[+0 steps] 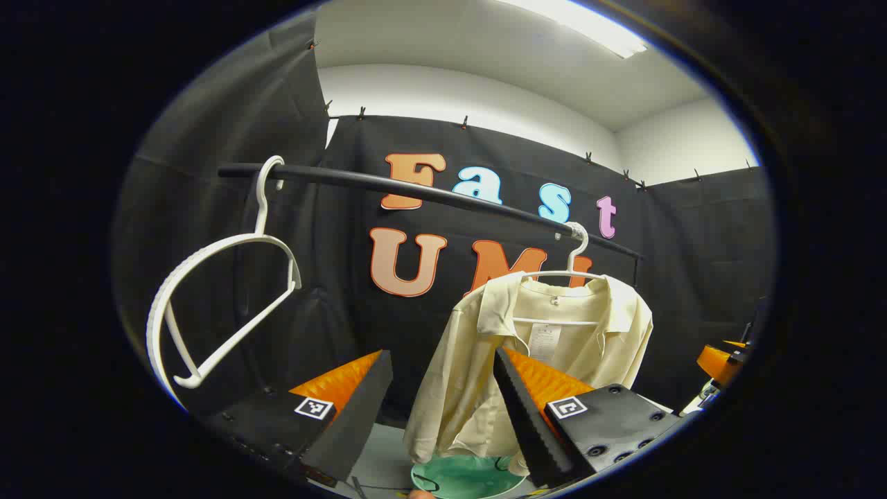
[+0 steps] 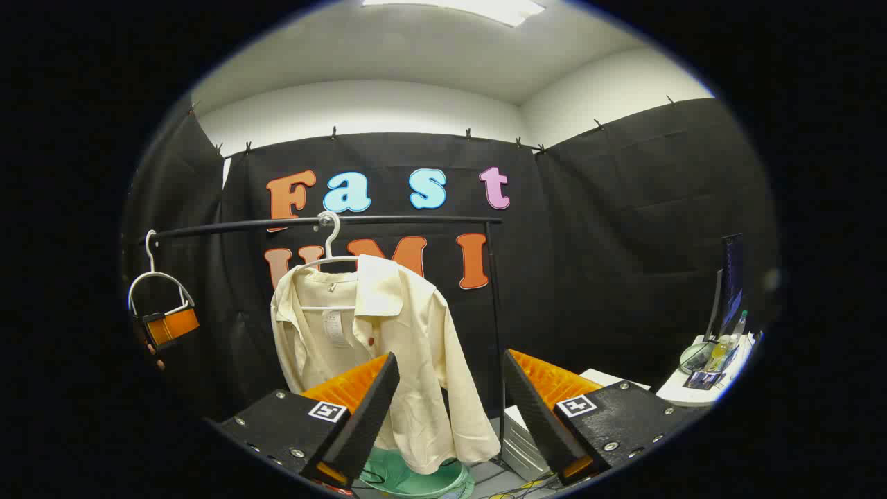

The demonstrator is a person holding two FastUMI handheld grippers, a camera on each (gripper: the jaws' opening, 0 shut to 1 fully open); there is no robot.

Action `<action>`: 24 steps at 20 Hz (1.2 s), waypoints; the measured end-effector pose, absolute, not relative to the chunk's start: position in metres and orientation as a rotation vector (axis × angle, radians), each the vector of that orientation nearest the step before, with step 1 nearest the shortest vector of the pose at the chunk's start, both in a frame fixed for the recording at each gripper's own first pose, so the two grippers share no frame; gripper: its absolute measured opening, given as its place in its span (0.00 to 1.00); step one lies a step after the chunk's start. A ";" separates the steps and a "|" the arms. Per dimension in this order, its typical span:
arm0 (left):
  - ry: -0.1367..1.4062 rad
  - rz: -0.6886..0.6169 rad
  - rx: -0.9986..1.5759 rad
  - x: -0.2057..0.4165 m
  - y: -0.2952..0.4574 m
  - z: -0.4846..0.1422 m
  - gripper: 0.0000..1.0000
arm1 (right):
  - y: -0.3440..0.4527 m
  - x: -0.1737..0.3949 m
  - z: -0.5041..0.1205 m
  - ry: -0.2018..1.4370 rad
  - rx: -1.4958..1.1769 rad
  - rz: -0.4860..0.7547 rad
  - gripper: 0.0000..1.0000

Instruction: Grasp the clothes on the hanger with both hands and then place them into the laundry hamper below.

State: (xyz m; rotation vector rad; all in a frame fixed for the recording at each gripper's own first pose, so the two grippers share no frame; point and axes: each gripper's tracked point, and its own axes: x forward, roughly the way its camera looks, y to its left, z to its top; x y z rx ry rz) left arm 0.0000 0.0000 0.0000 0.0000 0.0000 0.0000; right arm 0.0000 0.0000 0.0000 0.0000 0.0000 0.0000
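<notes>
Approach step, nothing grasped yet. Cream shirt (image 1: 540,346) hangs on a white hanger (image 1: 578,267) on the black rail (image 1: 429,190), centre-right of the left gripper view, centre-left of the right gripper view (image 2: 374,353). Green hamper (image 1: 464,477) sits right below its hem, at the bottom edge of both views.

Left gripper (image 1: 443,388): fingers spread wide, empty, shirt ahead between them but apart. Right gripper (image 2: 450,388): same, wide open, empty.

Next move, likely: both close in on the shirt's shoulders, pinch cloth, lift it clear of the hanger, lower into the hamper.

Empty second hanger (image 1: 215,305) sits upper left on the rail. Room: black cloth walls, white ceiling with a light strip, white side table (image 2: 700,388) with clutter at far right
</notes>
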 end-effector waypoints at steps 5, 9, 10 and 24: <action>0.018 0.007 0.031 0.001 0.003 -0.006 0.96 | -0.003 -0.001 -0.001 0.006 -0.013 -0.006 0.94; 0.019 0.006 0.021 0.002 0.004 -0.004 1.00 | -0.004 0.000 0.002 -0.001 -0.016 -0.012 0.94; 0.019 0.009 0.021 0.002 0.005 -0.003 1.00 | -0.004 0.000 0.002 -0.003 -0.015 -0.012 0.94; 0.036 0.014 0.045 0.003 0.005 -0.008 1.00 | 0.026 0.015 -0.024 0.051 0.000 0.033 0.94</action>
